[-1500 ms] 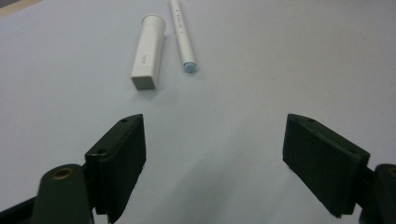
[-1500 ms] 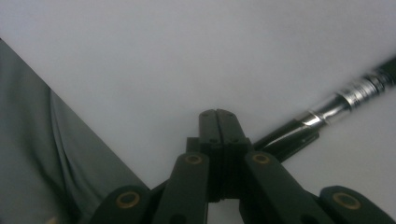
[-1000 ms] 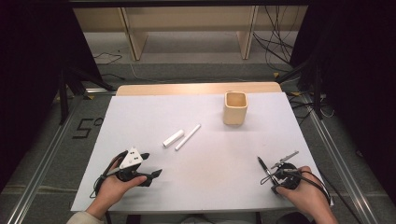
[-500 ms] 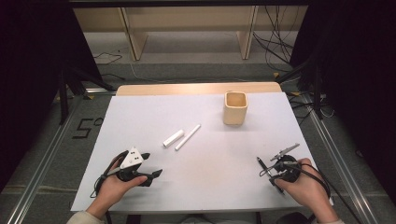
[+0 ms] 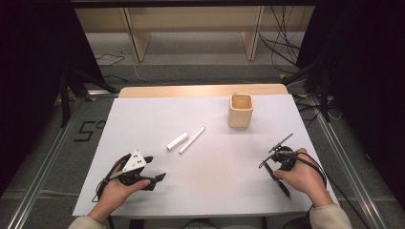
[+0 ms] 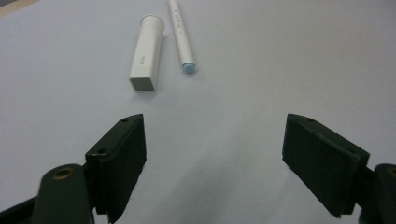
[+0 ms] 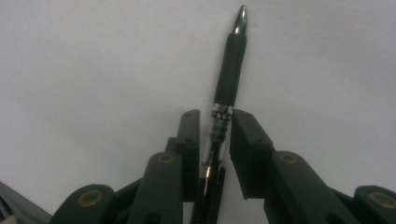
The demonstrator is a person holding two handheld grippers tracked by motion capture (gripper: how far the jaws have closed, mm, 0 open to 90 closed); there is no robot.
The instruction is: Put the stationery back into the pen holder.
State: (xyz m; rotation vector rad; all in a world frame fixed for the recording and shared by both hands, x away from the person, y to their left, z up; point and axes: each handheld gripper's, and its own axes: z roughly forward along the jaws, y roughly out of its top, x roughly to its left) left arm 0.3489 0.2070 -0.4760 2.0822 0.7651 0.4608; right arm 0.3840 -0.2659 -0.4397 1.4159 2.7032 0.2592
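high view: my left tongs (image 5: 152,171) spread, right tongs (image 5: 271,153) at table (image 5: 215,186) edge over pen (image 5: 277,179). left gripper view: cap (image 6: 146,52), marker (image 6: 181,36) ahead. right gripper view: jaws just opened, pen (image 7: 229,77) between, unpinched.

Right gripper (image 5: 274,151) by a pen (image 5: 276,177), jaws just opening.

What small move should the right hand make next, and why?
Probably close the right claw on the black pen. Its jaws have just been opening, the pen lies between them on the table, and the pads don't seem to press it yet.
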